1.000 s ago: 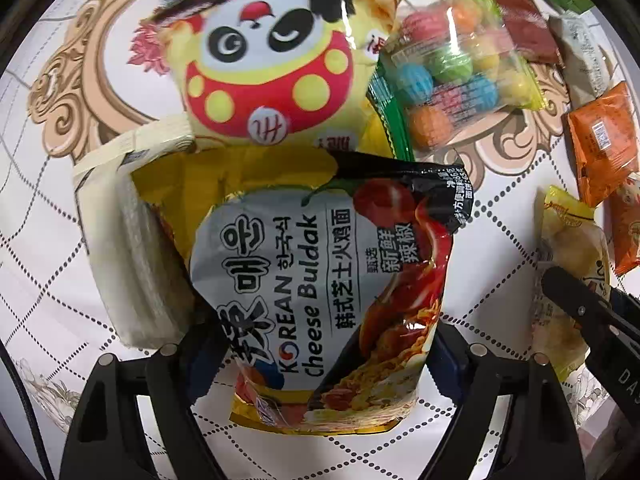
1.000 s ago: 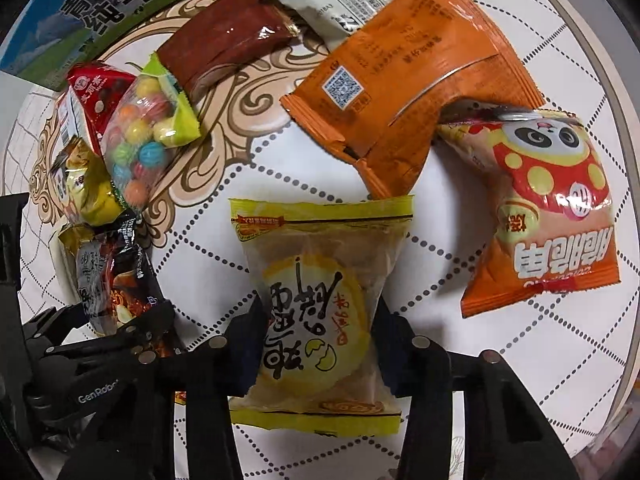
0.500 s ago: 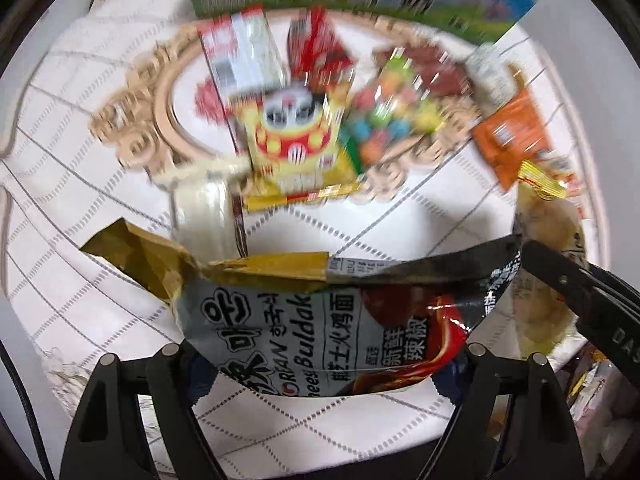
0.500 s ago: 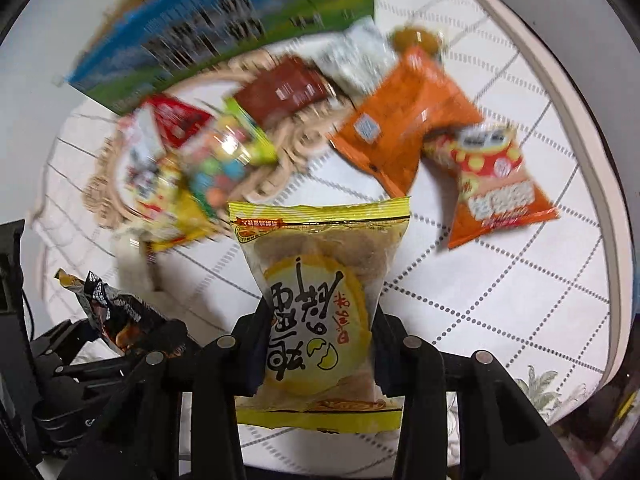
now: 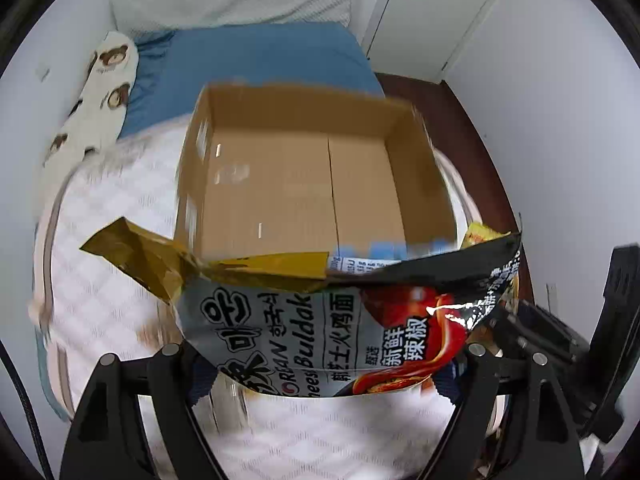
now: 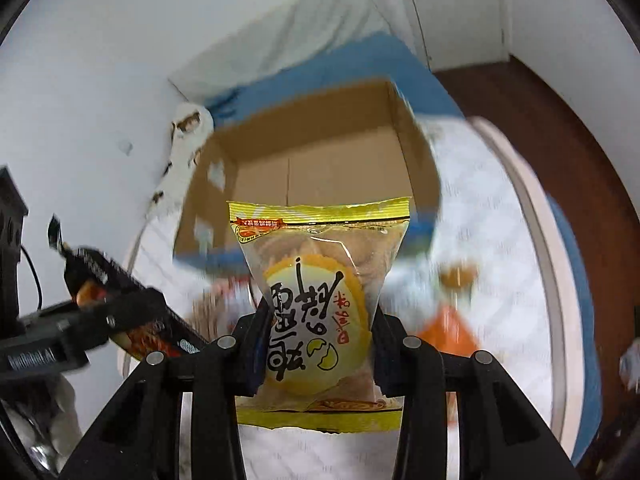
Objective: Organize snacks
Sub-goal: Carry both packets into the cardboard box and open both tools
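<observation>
My left gripper [image 5: 320, 364] is shut on a black and grey Korean cheese noodle packet [image 5: 320, 324], which hangs in the air across its pads. My right gripper [image 6: 316, 344] is shut on a clear yellow egg cake packet [image 6: 320, 292], held upright. Beyond both stands an open cardboard box [image 5: 312, 180] with a bare brown floor; the same cardboard box [image 6: 320, 152] shows in the right wrist view. In the right wrist view the left gripper's finger [image 6: 52, 344] with the noodle packet [image 6: 120, 304] shows at the left edge.
The box stands on a table with a white quilted cloth [image 5: 112, 216]. Blurred snack packets [image 6: 452, 328] lie on that cloth. Behind are a blue bed [image 5: 248, 60], a bear-print pillow [image 5: 100, 92], a white door [image 5: 440, 12] and brown floor [image 6: 560, 128].
Both grippers rose from the table with their packets and tilted up. The snack pile dropped out of the left wrist view and the open cardboard box came into both views.
</observation>
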`<state>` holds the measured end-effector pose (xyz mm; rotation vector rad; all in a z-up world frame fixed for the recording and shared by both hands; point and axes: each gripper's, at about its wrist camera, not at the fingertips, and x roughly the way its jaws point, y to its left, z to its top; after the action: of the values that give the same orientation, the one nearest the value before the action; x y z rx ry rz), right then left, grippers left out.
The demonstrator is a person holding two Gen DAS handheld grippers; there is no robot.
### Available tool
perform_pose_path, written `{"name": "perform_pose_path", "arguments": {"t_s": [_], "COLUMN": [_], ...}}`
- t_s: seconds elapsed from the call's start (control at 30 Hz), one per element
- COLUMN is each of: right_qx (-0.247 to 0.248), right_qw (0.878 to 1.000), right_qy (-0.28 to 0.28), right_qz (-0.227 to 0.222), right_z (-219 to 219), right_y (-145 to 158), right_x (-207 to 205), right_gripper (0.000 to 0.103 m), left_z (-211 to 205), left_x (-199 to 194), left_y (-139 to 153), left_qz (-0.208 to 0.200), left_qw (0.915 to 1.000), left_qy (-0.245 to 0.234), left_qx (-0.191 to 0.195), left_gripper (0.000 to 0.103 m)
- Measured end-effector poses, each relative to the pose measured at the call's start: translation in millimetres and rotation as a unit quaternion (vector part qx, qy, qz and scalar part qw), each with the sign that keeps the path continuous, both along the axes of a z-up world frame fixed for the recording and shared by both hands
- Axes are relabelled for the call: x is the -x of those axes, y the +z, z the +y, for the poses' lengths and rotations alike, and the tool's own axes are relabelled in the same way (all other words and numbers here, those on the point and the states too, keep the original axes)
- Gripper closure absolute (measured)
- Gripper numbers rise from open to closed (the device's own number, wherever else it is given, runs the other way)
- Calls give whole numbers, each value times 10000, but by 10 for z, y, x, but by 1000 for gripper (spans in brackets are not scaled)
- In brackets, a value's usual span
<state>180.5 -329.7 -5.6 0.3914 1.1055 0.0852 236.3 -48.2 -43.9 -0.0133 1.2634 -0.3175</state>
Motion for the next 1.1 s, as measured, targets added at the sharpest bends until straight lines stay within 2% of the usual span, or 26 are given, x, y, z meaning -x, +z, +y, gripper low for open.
{"name": "perform_pose_path", "arguments": {"t_s": [0.13, 0.27, 0.43, 0.7, 0.77, 0.83, 0.97, 1.1], "right_qx": [160, 246, 326, 239, 304, 384, 532, 623], "right_qw": [9998, 9989, 9968, 9926, 9907, 9897, 9878, 9870], "right_qy": [112, 278, 386, 432, 517, 545, 638, 609], "right_qz": [-21, 270, 622, 1109, 1222, 1264, 1317, 1353], "right_z": [-80, -79, -91, -152, -147, -111, -107, -143], "right_y": [-59, -411, -932, -1623, -1748, -1773, -1797, -1771], "right_x": [-787, -1483, -2110, -2602, -2668, -2688, -2691, -2619], "right_gripper": [60, 60, 60, 59, 51, 14, 13, 13], "left_z": [-315, -451, -496, -518, -523, -525, -455, -439], "left_x": [-876, -1634, -2125, -2304, -2286, -2288, -2183, -2014], "left_y": [-250, -782, -1378, -1707, -1722, -1733, -1633, -1472], "left_qz": [325, 1035, 1547, 1736, 1742, 1719, 1462, 1023], "left_qw": [9994, 9942, 9855, 9799, 9801, 9806, 9849, 9895], "left_qy": [72, 44, -27, 70, 127, 157, 234, 264], "left_qx": [-96, -287, -690, -980, -946, -928, -895, -989], "left_gripper": [19, 19, 19, 18, 17, 11, 11, 11]}}
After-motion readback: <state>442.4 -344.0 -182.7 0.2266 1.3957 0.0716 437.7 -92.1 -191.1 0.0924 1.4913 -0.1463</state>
